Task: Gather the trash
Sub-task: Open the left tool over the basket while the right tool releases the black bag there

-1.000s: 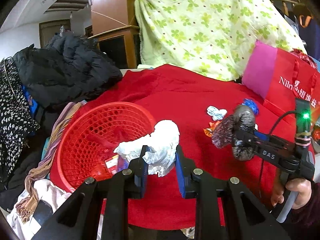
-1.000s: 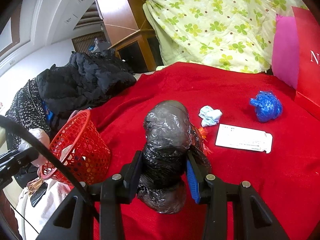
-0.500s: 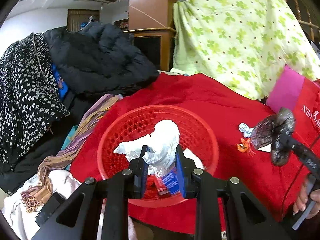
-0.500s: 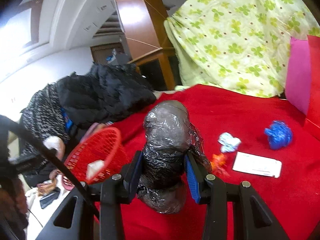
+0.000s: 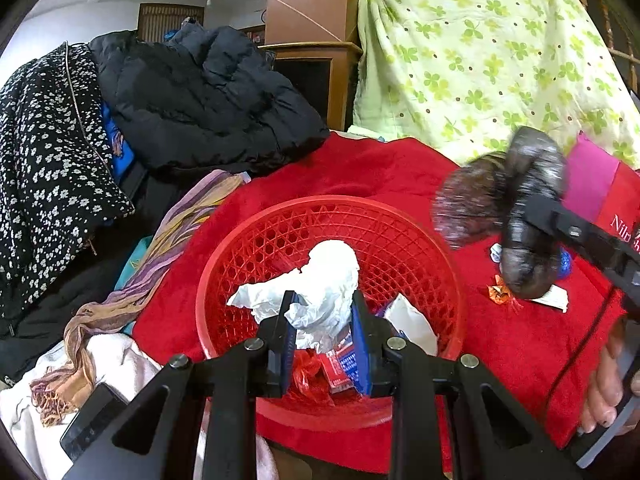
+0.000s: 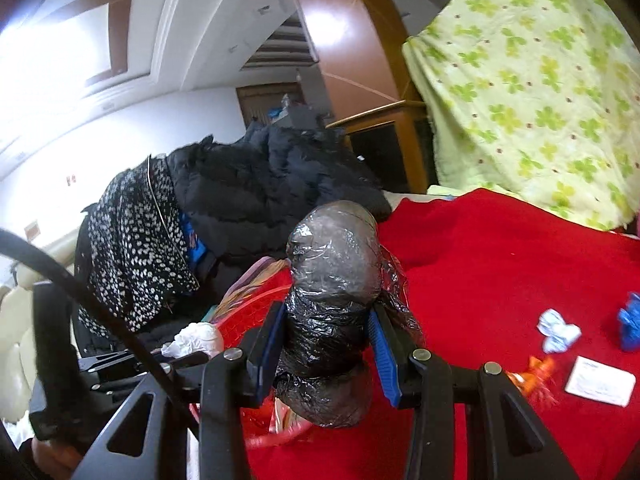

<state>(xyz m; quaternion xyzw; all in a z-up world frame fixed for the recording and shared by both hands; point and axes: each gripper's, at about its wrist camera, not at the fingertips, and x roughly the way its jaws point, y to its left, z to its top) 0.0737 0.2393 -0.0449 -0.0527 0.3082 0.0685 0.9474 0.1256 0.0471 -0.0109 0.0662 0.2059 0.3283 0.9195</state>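
Over the round red plastic mesh basket (image 5: 420, 240), the left gripper (image 5: 323, 334) pinches a light, soft crumpled white tissue (image 5: 320, 284), while the right gripper (image 6: 326, 348) squeezes a crinkly, slippery black plastic-film bundle (image 6: 332, 280) at its waist, nearing the basket's right rim.

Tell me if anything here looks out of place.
Several scraps lie loose on the red blanket outside the red basket: a white-blue crumpled wrapper, an orange wrapper, a white card and a blue bag.
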